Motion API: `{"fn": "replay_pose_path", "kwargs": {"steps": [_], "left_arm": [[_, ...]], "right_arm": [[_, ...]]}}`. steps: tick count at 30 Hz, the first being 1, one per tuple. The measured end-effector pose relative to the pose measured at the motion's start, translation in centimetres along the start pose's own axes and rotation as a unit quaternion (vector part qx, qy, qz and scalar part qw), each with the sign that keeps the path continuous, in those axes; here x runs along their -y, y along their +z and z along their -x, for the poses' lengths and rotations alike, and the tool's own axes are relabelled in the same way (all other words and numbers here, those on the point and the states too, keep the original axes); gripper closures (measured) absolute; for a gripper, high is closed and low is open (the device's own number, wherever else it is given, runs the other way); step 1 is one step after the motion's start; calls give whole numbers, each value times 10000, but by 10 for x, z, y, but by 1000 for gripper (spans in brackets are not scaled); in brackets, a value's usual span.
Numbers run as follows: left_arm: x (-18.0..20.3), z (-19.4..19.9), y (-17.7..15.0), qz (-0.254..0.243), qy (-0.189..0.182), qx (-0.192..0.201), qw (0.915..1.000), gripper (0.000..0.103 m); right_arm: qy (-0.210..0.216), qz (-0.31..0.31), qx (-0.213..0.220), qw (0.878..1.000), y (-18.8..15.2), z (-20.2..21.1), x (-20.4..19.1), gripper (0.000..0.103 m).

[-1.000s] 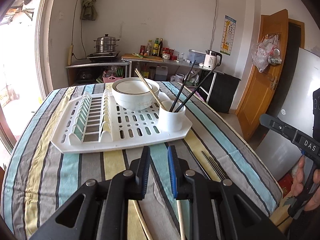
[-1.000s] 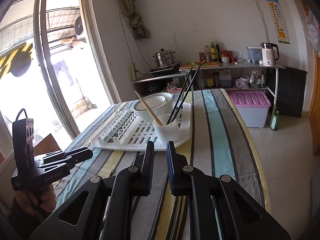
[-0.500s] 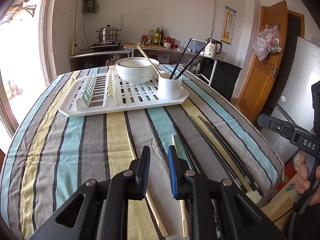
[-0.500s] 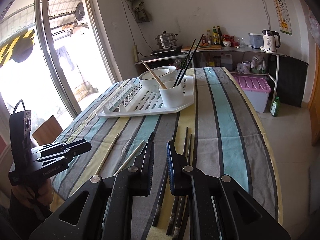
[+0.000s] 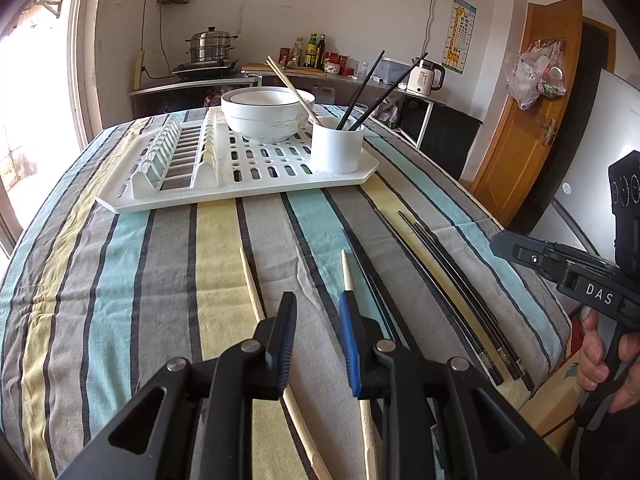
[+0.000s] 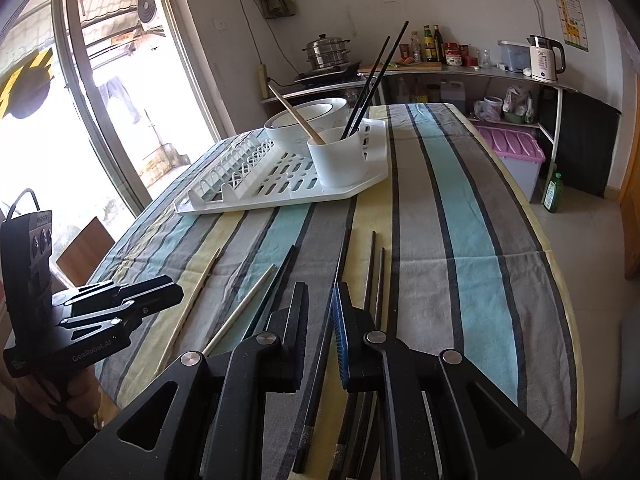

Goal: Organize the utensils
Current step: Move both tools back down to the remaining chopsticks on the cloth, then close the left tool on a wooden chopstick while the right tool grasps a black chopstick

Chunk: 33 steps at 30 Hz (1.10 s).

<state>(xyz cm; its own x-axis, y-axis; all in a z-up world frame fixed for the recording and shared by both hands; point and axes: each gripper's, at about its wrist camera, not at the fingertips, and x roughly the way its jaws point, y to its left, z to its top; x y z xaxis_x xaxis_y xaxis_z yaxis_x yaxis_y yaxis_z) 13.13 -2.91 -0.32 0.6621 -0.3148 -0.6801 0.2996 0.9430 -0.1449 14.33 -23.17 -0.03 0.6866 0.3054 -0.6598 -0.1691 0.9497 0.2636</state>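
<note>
While I am holding my left gripper (image 5: 318, 312) low over the near edge of the striped tablecloth (image 5: 132, 264), its jaws are standing slightly apart and gripping nothing. Two pale wooden chopsticks (image 5: 250, 280) are lying under it. My right gripper (image 6: 322, 300) is hovering with jaws likewise apart above several loose black chopsticks (image 6: 374, 268) near that same edge. Toward the far edge, the white slotted plastic drying tray (image 5: 240, 168) is carrying a white ceramic bowl (image 5: 266, 114) and a white cylindrical cup (image 5: 338, 144) holding upright chopsticks.
</note>
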Motion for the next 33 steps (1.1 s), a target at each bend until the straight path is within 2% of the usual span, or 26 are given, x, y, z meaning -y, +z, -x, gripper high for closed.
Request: {"fn": "replay_pose_path", "kwargs": {"steps": [10,17,28,33], "left_arm": [[25,-40,6,-372,-93,-548,9978,80],[29,-60,8,-440,-54,-808,9957,80],[36,-71,12,-823,216,-754,9935,81],[32,-74,17,-779,311,-771,9935,93]], "right_arm": [[-117,254,-496,9984,9,-36,0,90],[-197,409,-846,9954,12,-65,-1,90],[-403,541,-1120,9914,17,-91,-2,90],[-555,702,-1232,9883,22,-98,-8,90]]}}
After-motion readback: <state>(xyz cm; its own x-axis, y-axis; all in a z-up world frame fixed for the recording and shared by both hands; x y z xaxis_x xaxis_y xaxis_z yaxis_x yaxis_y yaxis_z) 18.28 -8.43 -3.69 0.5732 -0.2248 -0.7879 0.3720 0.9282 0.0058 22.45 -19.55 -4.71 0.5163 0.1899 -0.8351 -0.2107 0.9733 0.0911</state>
